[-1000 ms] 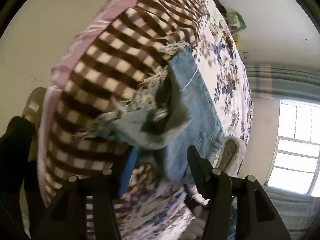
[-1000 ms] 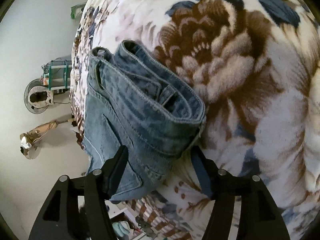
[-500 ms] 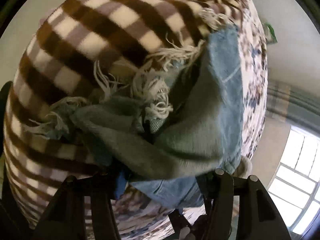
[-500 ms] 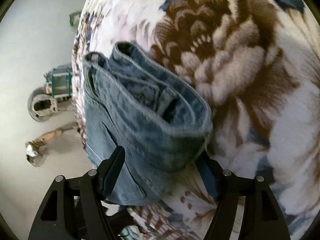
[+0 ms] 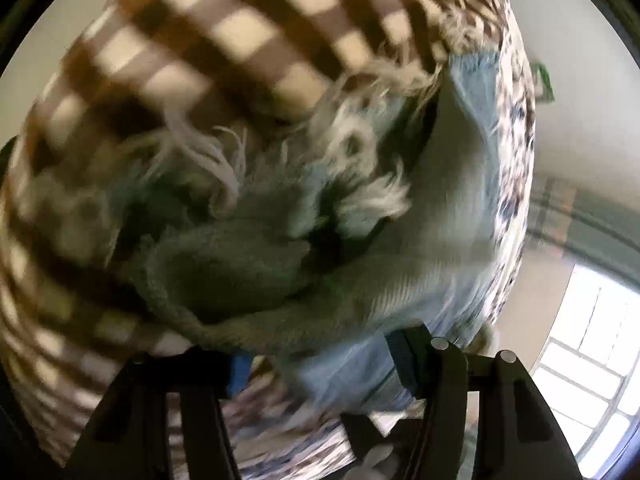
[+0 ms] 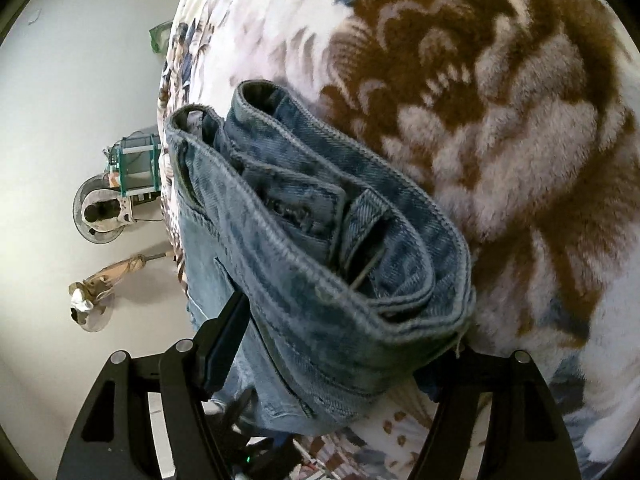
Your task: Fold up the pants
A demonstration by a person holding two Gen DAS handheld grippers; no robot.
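Light blue jeans lie folded lengthwise on a bed. In the left wrist view their frayed leg ends (image 5: 280, 248) fill the middle, and my left gripper (image 5: 316, 364) is open with its fingers straddling the bunched hem. In the right wrist view the waistband (image 6: 340, 264) with a belt loop lies between the fingers of my right gripper (image 6: 340, 344), which is open around it. The view is blurred on the left.
A brown and cream checked blanket (image 5: 224, 40) with fringe lies under the leg ends. A fluffy floral blanket (image 6: 500, 100) covers the bed under the waistband. A fan (image 6: 100, 208) and a green rack (image 6: 136, 164) stand on the floor beside the bed. A window (image 5: 588, 360) is at right.
Both grippers have moved forward onto the jeans. The leg ends now lie between the left fingers and the waistband between the right fingers. Neither has visibly closed.
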